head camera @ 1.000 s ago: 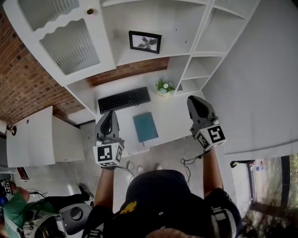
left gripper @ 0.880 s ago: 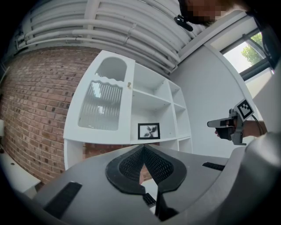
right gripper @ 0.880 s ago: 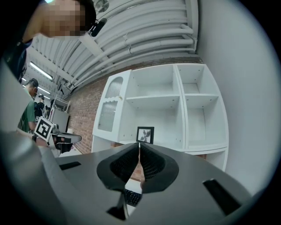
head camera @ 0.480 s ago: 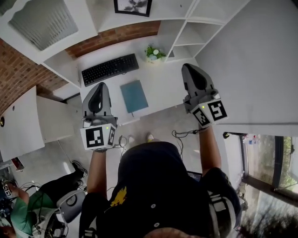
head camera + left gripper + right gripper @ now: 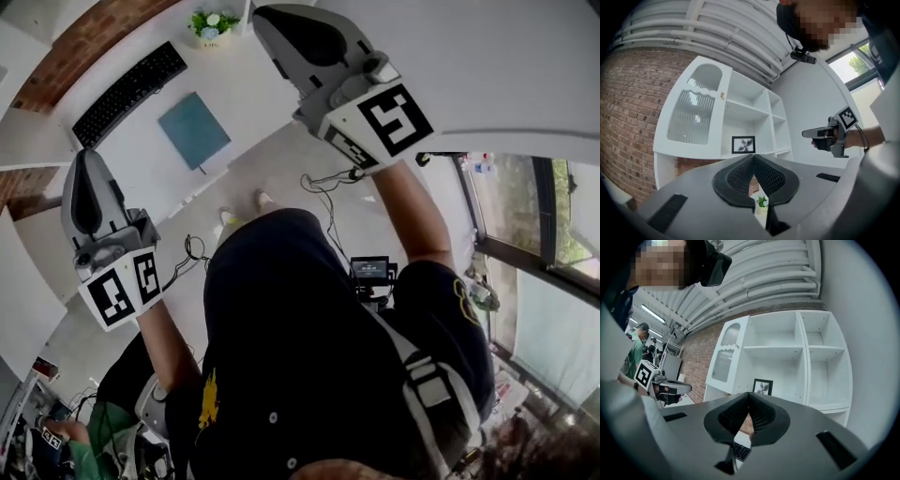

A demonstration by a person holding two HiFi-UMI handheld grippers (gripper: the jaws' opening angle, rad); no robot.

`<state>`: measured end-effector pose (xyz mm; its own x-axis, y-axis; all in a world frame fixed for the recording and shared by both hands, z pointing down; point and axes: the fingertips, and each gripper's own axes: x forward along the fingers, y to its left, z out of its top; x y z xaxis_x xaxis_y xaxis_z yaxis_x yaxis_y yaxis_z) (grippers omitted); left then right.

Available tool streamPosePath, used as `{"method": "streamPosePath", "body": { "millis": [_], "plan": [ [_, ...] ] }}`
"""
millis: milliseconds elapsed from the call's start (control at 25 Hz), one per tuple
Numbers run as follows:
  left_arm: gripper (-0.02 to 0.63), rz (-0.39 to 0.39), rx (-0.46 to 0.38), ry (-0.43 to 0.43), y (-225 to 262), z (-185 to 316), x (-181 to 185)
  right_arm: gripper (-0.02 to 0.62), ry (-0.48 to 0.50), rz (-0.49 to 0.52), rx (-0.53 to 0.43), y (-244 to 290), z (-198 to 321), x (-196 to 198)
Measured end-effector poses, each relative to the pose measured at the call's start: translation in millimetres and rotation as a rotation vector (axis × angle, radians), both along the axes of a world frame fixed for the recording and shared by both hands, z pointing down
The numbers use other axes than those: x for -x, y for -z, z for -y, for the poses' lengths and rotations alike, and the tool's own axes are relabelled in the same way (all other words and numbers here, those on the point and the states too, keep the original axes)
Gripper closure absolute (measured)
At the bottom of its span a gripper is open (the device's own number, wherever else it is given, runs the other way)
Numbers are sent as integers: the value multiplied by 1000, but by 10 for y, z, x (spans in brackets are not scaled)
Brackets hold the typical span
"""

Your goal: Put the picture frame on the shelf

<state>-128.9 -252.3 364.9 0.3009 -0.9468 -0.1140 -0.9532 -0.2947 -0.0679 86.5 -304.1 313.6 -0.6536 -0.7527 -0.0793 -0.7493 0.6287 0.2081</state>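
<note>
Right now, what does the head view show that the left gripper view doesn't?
Head view only: the keyboard and teal notebook on the desk. Left gripper view only: the picture frame standing in the white shelf unit, and the brick wall. Both: the potted plant and the right hand-held gripper.

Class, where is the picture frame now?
In the left gripper view the picture frame stands on the lower wide shelf, right of the glass-fronted door.

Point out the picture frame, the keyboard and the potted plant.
picture frame (image 5: 762, 387): right gripper view, middle of its print.
keyboard (image 5: 129, 92): head view, on its keys.
potted plant (image 5: 212, 23): head view, on its flowers.
</note>
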Motion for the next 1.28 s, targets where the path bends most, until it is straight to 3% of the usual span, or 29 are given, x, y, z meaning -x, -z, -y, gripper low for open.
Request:
{"method": "streamPosePath", "body": {
  "millis": [1280],
  "plan": [
    [588, 7, 9, -15, -125, -54, -24, 589, 7, -9, -1, -2, -51, 96]
  ]
}}
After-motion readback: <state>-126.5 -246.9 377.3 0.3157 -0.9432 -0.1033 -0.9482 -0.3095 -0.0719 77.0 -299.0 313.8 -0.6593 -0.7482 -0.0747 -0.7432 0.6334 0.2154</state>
